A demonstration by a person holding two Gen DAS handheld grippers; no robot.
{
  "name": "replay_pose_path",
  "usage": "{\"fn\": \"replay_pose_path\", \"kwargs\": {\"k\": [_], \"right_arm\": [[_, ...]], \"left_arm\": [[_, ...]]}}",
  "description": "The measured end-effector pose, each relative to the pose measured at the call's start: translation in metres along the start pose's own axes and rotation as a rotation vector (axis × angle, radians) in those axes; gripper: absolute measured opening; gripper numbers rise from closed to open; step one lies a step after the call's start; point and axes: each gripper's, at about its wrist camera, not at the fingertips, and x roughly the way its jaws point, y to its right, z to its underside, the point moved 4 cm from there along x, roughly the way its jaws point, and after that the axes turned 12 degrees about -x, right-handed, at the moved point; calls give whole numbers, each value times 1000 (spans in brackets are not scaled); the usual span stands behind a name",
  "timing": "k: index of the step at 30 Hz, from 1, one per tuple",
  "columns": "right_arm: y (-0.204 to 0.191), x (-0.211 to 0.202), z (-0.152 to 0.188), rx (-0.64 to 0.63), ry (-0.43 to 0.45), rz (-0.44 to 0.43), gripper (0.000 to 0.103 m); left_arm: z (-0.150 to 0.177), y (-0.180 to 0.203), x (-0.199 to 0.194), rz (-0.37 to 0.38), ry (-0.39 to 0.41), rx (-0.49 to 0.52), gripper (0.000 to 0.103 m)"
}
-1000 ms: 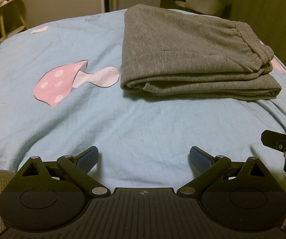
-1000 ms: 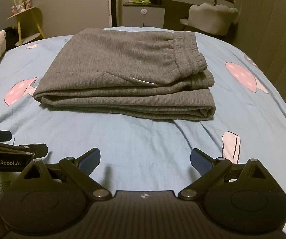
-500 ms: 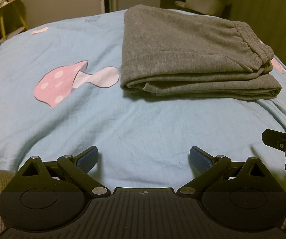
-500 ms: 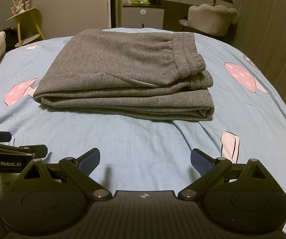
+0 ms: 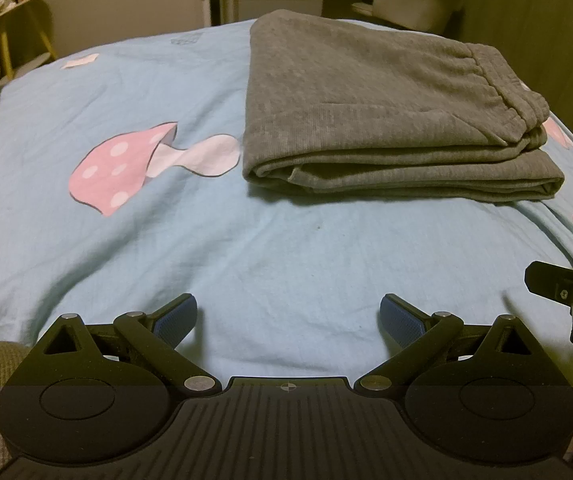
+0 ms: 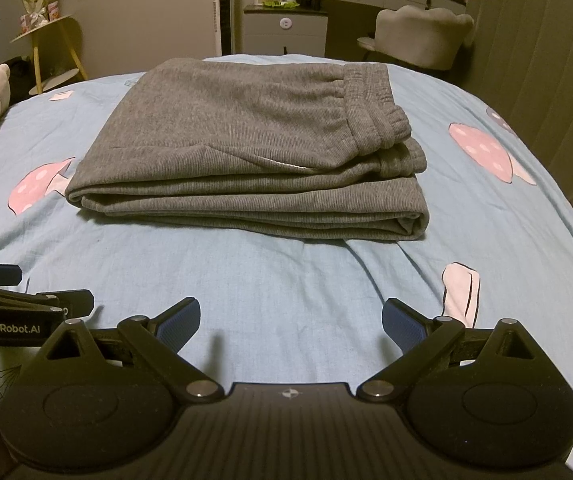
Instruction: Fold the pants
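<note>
The grey pants [image 6: 246, 152] lie folded in a thick stack mid-bed, waistband at the right end. They look soft, limp and fairly hefty, and would likely sag if lifted by one layer; gripping all layers at the near fold seems safest. On the blue sheet [image 5: 286, 264], the left gripper [image 5: 288, 318] and right gripper [image 6: 290, 320] sit well apart from them, jaws wide and empty.

Dim bedroom; dresser [image 6: 285, 32]; chair [image 6: 422, 36]

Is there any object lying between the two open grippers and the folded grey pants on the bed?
Nothing visible. Only bare blue sheet lies between the right gripper, the left gripper and the pants.
</note>
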Motion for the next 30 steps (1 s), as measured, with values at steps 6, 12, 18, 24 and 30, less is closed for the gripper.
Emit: {"fn": "replay_pose_path", "kwargs": {"k": [6, 12, 18, 24, 30], "right_arm": [[0, 0, 0, 1, 0, 0, 98], [1, 1, 1, 7, -2, -4, 98], [2, 2, 1, 17, -3, -8, 98], [2, 2, 1, 17, -3, -10, 98], [2, 2, 2, 17, -4, -9, 98]], "left_arm": [[0, 1, 0, -2, 1, 8, 101], [0, 0, 0, -7, 1, 10, 101], [0, 0, 0, -9, 1, 13, 101], [-1, -1, 0, -14, 11, 11, 101], [-2, -1, 0, -12, 10, 5, 101]]}}
